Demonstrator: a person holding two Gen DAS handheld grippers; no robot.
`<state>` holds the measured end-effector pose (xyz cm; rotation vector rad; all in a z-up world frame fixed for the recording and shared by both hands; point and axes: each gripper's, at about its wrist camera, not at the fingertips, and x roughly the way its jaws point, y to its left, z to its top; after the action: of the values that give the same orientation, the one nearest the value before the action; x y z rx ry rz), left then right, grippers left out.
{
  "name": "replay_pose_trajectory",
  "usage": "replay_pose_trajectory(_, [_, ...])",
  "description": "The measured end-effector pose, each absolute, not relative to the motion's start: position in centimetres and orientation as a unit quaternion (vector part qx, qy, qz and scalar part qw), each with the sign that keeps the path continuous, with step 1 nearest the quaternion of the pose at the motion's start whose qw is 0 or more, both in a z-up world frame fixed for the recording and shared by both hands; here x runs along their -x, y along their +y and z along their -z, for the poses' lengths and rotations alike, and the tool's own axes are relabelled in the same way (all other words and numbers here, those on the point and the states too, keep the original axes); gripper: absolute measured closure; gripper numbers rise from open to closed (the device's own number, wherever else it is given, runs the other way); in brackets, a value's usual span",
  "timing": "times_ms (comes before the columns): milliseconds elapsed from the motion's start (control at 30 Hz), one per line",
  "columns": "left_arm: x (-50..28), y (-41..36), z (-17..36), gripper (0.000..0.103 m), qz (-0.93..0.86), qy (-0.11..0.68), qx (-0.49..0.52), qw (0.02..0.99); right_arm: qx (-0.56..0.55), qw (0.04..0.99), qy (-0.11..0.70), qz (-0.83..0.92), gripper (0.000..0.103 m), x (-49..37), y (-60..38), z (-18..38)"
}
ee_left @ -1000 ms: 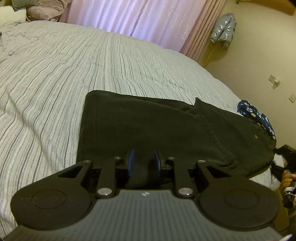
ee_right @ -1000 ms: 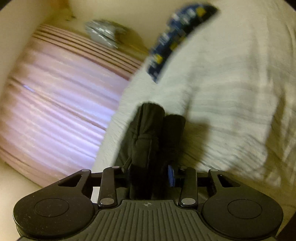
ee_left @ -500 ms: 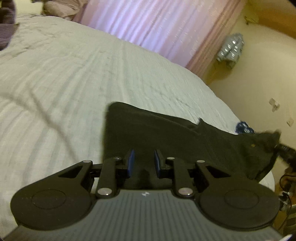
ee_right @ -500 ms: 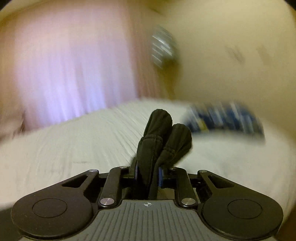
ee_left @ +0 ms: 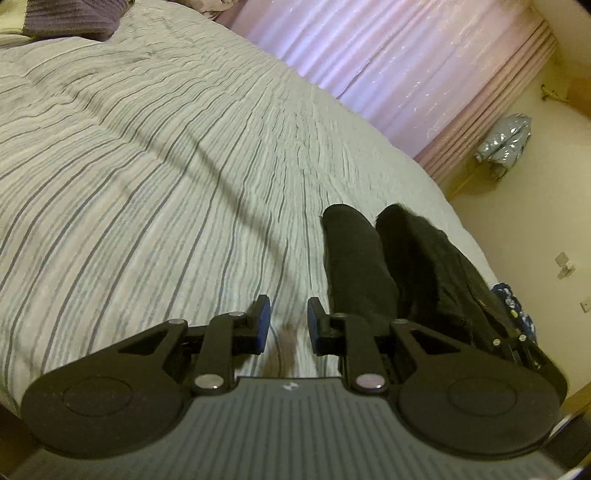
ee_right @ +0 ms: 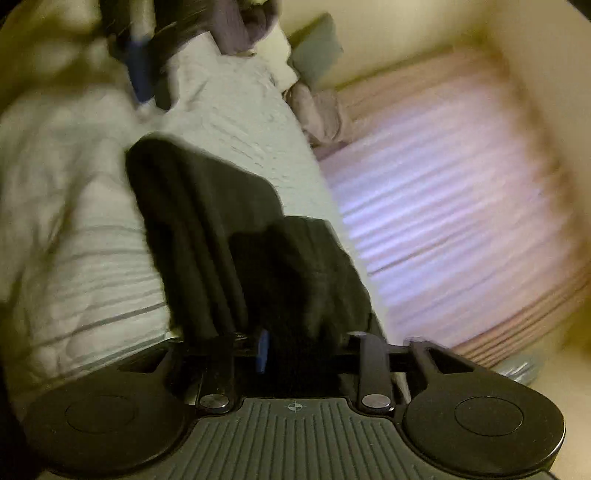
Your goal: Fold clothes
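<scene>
A black garment (ee_left: 406, 266) hangs bunched in folds over the striped bedspread (ee_left: 147, 184) at the right of the left wrist view. My left gripper (ee_left: 284, 325) is open and empty, just left of the garment, with bedspread showing between its blue pads. In the blurred right wrist view the same black garment (ee_right: 236, 236) drapes from my right gripper (ee_right: 299, 350), which is shut on its bunched cloth. The left gripper's blue pad (ee_right: 138, 74) shows at the upper left of that view.
Pink curtains (ee_left: 388, 66) hang beyond the bed. A silver jacket (ee_left: 506, 140) hangs on the cream wall. A blue patterned cloth (ee_left: 513, 306) lies at the bed's right edge. Purple bedding (ee_left: 74, 14) and pillows (ee_right: 321, 110) sit at the head.
My left gripper has let go of the black garment and moved left of it. My right gripper has swung round, lifting the garment so it hangs in folds.
</scene>
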<state>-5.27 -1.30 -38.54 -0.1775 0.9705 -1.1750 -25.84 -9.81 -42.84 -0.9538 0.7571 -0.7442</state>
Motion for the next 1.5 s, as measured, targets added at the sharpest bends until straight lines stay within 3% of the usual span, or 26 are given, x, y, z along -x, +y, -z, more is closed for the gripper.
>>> replay_pose_trajectory(100, [4.9, -0.5, 38.9, 0.086, 0.533, 0.445, 0.091, 0.714, 0.426, 0.759, 0.343, 0.353, 0.039, 25.8, -10.6, 41.6])
replay_pose_trajectory(200, [4.9, -0.2, 38.9, 0.086, 0.536, 0.449, 0.099, 0.708, 0.443, 0.755, 0.34, 0.344, 0.036, 26.0, -10.6, 41.1])
replay_pose_trajectory(233, [4.9, -0.1, 38.9, 0.086, 0.538, 0.448, 0.098, 0.707, 0.434, 0.762, 0.345, 0.334, 0.043, 26.0, -10.7, 41.1])
replay_pose_trajectory(267, [5.0, 0.0, 38.9, 0.085, 0.54, 0.447, 0.098, 0.706, 0.416, 0.774, 0.353, 0.321, 0.077, 26.0, -10.9, 41.0])
replay_pose_trajectory(433, [4.6, 0.6, 39.3, 0.085, 0.55, 0.451, 0.101, 0.696, 0.367, 0.812, 0.316, 0.327, 0.086, 26.4, -12.1, 38.2])
replay_pose_trajectory(600, [4.3, 0.9, 40.2, 0.086, 0.55, 0.462, 0.116, 0.686, 0.346, 0.853, 0.234, 0.314, 0.086, 25.6, -9.3, 34.4])
replay_pose_trajectory(767, [4.0, 1.0, 40.6, 0.086, 0.553, 0.464, 0.121, 0.681, 0.394, 0.818, 0.314, 0.278, 0.086, 23.4, -7.2, 40.7])
replay_pose_trajectory(1033, [3.7, 0.9, 41.2, 0.086, 0.553, 0.467, 0.125, 0.678, 0.382, 0.832, 0.265, 0.301, 0.086, 22.9, -8.3, 37.4])
replay_pose_trajectory(1400, [4.0, 1.0, 41.1, 0.086, 0.552, 0.464, 0.114, 0.684, 0.38, 0.829, 0.305, 0.275, 0.086, 22.1, -7.5, 40.7])
replay_pose_trajectory(1433, [4.1, 1.0, 41.1, 0.086, 0.551, 0.463, 0.112, 0.685, 0.393, 0.821, 0.31, 0.275, 0.076, 22.1, -7.4, 41.4])
replay_pose_trajectory(1500, [4.1, 1.1, 41.0, 0.086, 0.549, 0.466, 0.11, 0.686, 0.414, 0.807, 0.313, 0.282, 0.074, 22.1, -7.1, 42.1])
